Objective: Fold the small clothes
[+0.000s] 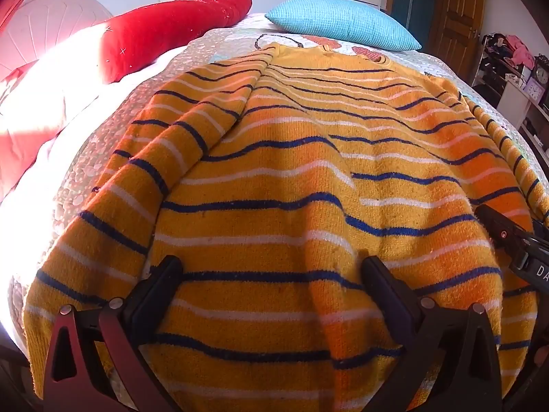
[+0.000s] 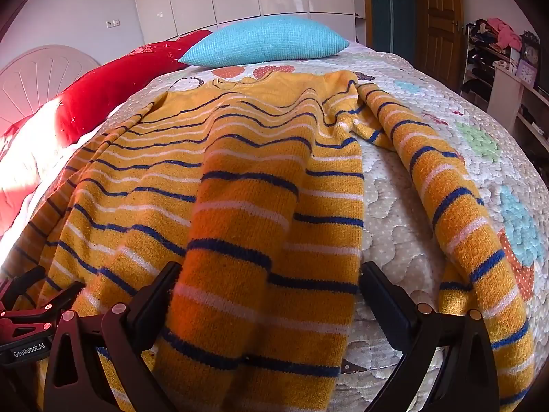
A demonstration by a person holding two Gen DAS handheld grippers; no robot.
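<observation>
Your left gripper (image 1: 271, 274) hangs spread wide over the striped sweater (image 1: 291, 185), which lies flat on the quilt (image 1: 103, 130) and runs toward 12 o'clock. Your right gripper (image 2: 271, 281) is released too, its jaws straddling the sweater's edge, its loose sleeve (image 2: 456, 206) at 2 o'clock.

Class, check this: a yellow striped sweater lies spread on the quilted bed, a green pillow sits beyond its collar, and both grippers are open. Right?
Not quite. The pillow is light blue, as both wrist views show. The sweater, bed and open grippers, left and right, are correct.
</observation>
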